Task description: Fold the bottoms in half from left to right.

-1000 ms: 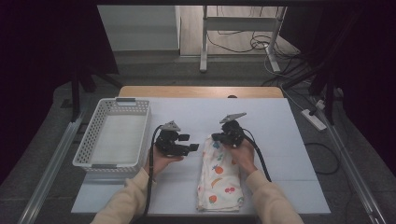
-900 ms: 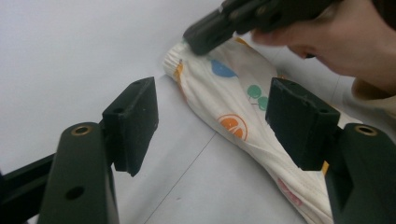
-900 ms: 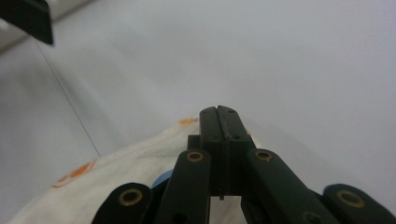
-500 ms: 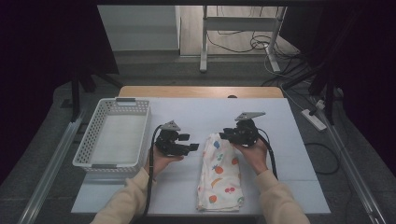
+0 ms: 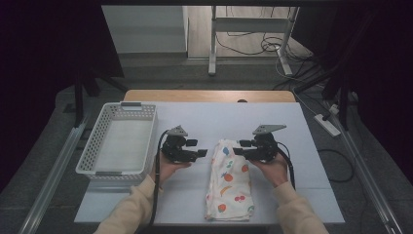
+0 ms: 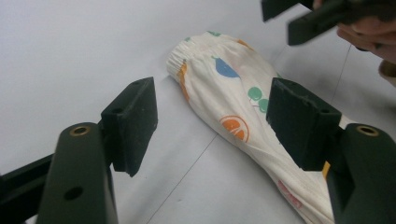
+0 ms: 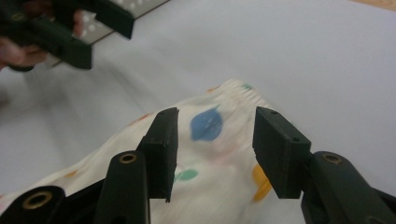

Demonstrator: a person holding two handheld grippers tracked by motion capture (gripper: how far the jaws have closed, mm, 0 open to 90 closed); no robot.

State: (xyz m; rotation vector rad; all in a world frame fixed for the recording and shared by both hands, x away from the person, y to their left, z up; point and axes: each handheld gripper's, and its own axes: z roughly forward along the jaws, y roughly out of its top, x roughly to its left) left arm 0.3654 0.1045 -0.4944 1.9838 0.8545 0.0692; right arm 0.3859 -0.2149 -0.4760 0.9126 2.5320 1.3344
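While the folded fruit-print cloth [image 5: 229, 180] lies flat on the counter [image 5: 302, 122], the left hand-held gripper [image 5: 200, 153] sits just left of its far end and the right hand-held gripper [image 5: 239, 146] just right; both stand open and empty, the right's jaws having just been opening. From above, a white basket [image 5: 117, 141] stands far left; the left gripper view shows the cloth's gathered hem.

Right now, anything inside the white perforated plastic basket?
Nothing shows inside the white perforated plastic basket: its pale floor looks bare. The near wall hides a strip of the floor behind it. The fruit-print folded cloth lies outside, on the table.
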